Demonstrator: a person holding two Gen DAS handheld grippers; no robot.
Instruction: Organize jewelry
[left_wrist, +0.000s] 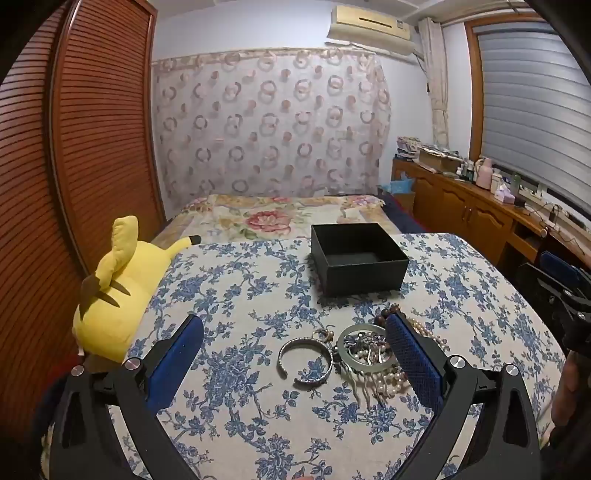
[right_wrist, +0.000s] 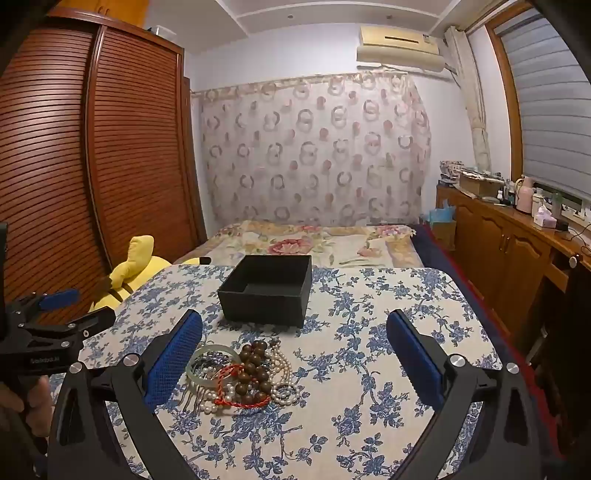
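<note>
Jewelry heap on my tabletop, nothing gripped yet.

The jewelry pile lies near the black box on the floral tabletop; the silver cuff bangle lies flat, opening facing me. My left hand-held gripper and right hand-held gripper hover spread wide.

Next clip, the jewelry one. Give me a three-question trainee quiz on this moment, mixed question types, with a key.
1. True or false: the black box already holds jewelry.
2. Which lies apart from the pile: (a) silver cuff bangle, (b) jade bangle, (c) wooden bead bracelet?
3. What state are the left gripper and right gripper in?

Key
1. False; it looks empty.
2. (a); it lies just left of the pile, beside it.
3. Both open, holding nothing.
</note>
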